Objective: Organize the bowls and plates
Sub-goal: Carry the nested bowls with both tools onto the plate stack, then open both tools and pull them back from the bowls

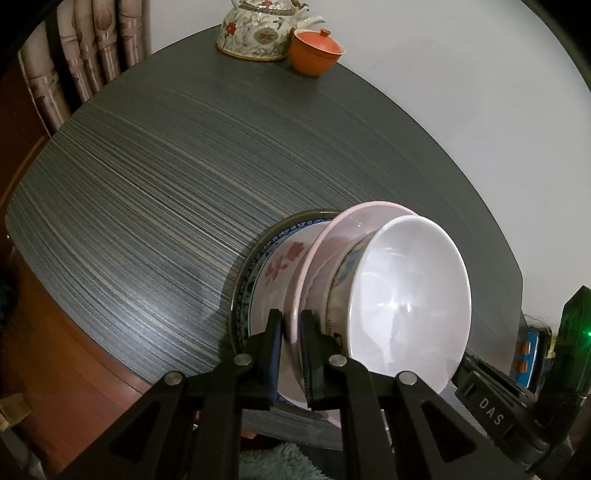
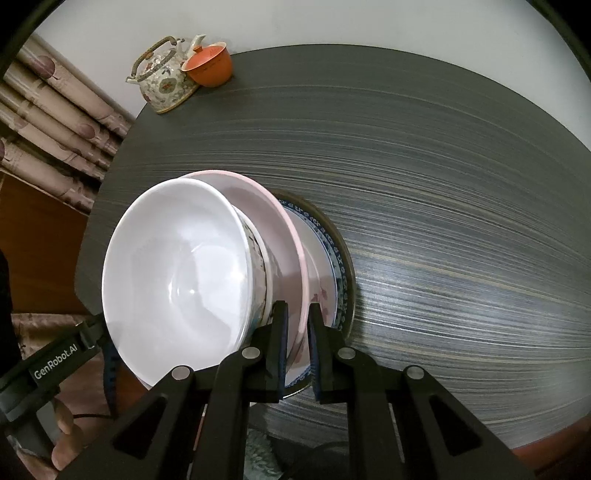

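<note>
Dark striped worktop (image 1: 166, 177) with rounded corners. At its far corner, floral teapot (image 1: 258, 31) with a looped handle, touching an orange lidded cup (image 1: 316, 51) just beside it. Behind, pale wall (image 1: 461, 92) and pleated patterned curtain (image 2: 48, 122). At the near edge, teal fluffy fabric (image 1: 273, 461).

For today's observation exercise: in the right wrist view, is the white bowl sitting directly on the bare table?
No, the white bowl rests on the pink plate, which is stacked above other plates, not on the table.
</note>
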The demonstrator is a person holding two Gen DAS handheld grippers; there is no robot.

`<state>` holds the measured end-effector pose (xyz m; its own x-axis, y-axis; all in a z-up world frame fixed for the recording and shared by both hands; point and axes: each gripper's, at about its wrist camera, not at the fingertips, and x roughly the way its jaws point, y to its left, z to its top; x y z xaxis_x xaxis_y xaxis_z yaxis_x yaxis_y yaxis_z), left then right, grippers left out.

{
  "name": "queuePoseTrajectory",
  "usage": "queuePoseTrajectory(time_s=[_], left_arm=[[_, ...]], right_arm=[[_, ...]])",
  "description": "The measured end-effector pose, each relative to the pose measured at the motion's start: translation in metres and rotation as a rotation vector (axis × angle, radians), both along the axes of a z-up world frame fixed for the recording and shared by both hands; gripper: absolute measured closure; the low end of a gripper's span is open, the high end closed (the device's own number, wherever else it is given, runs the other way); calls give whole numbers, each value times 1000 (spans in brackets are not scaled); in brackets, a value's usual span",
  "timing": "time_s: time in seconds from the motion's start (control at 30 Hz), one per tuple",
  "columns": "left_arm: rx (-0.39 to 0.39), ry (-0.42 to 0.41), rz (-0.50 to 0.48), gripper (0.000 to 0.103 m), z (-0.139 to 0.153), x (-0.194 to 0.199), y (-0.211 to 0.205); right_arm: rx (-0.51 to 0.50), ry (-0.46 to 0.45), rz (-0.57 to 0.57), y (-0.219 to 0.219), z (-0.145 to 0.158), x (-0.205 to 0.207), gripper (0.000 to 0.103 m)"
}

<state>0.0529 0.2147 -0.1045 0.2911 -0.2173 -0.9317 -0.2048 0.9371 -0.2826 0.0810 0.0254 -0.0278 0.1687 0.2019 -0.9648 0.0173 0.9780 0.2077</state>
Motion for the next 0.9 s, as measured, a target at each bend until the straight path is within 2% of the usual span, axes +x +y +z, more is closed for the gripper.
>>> queuePoseTrajectory(time_s=[0.4,0.77,0.9], left_arm=[[11,-13,-1,95,-2,-3,2],[79,-22,-21,91,3,-2,-3],[121,-39,-33,89,8,-4,-8]], right_arm=[[-6,-5,2,1,-3,1,90],[-5,-6,14,1,-1,1,88],[-14,-14,12,-2,0,1,81]])
